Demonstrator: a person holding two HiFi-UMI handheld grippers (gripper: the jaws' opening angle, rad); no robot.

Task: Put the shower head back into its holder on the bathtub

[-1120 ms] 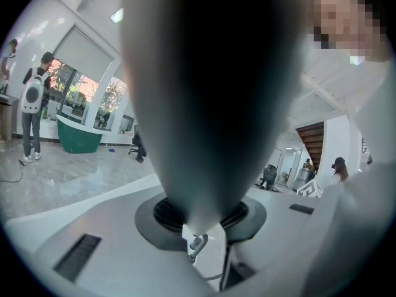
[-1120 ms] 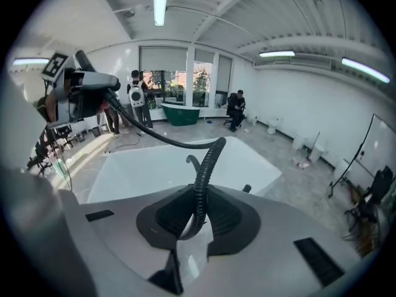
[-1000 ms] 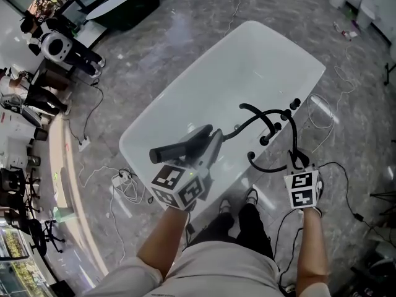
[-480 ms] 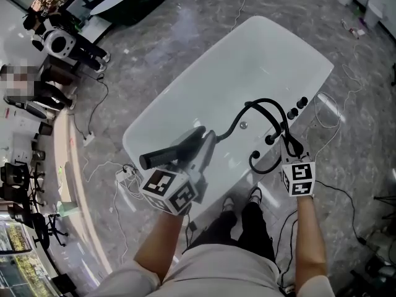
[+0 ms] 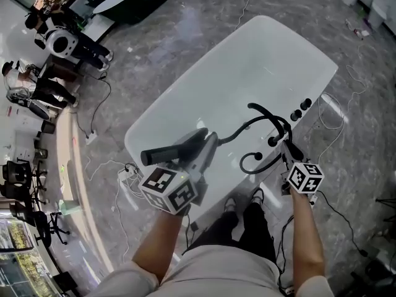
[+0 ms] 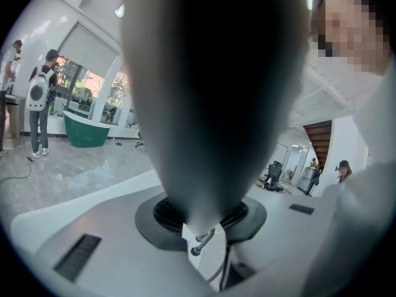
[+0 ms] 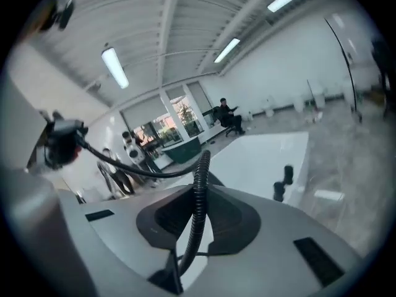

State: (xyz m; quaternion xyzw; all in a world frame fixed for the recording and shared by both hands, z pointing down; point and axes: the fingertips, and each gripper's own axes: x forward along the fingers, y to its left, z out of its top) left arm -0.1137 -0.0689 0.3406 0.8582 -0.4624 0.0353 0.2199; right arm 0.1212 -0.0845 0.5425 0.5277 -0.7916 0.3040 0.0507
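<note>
Right gripper (image 5: 286, 154) rolled; one hose (image 5: 236, 130), one shower head (image 5: 166, 153).

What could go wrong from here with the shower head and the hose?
The hose loops slack from the shower head to the right gripper; it may snag the knobs on the bathtub rim. The left gripper holds the head near its hose end, so it might pivot.

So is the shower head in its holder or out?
Out. The left gripper holds the shower head above the bathtub's near end, apart from the fittings on the rim; the right gripper grips the hose.
</note>
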